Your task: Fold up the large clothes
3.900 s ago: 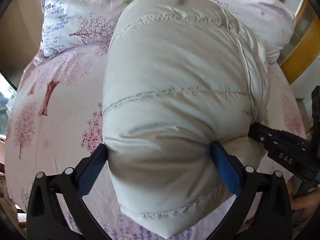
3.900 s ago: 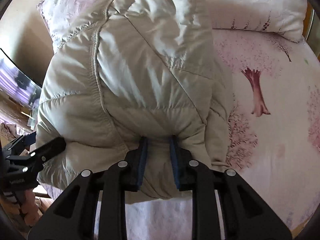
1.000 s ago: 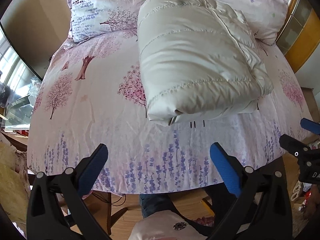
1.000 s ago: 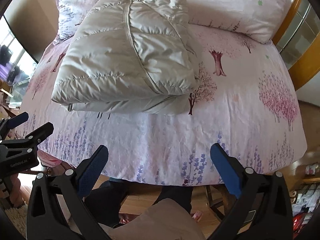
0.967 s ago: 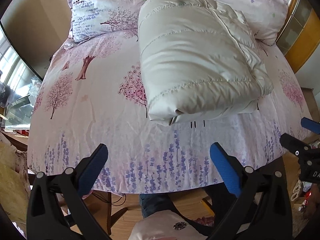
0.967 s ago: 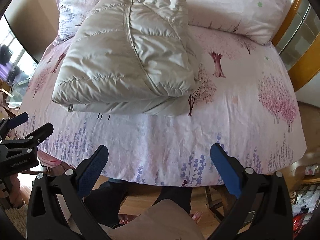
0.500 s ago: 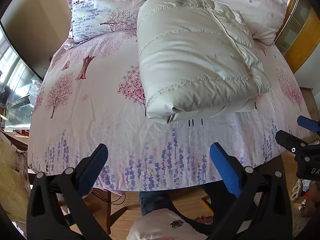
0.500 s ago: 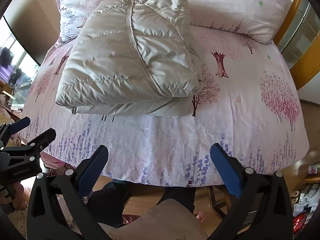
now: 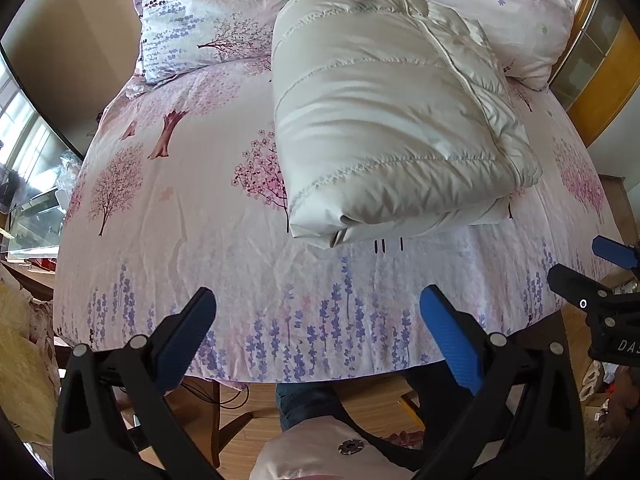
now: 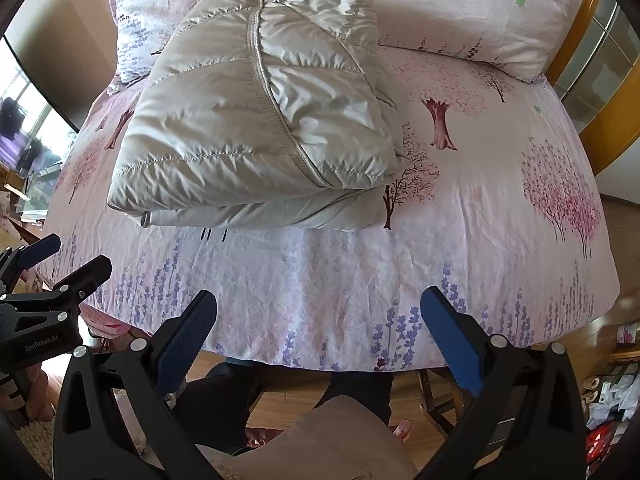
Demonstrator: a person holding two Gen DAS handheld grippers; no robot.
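On the pink tree-printed bedsheet (image 9: 192, 216) lies the folded cream quilted down jacket (image 9: 392, 128), against the pillows (image 10: 472, 20). The left gripper (image 9: 318, 320) and right gripper (image 10: 319, 322), at the bed's near edge, both gape wide, holding and touching nothing.

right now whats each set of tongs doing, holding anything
Left tongs: open, holding nothing, clear of the folded jacket.
Right tongs: open, holding nothing.

Home bedrm: bed w/ floral sheet (image 9: 224, 216), pillows (image 10: 472, 12).
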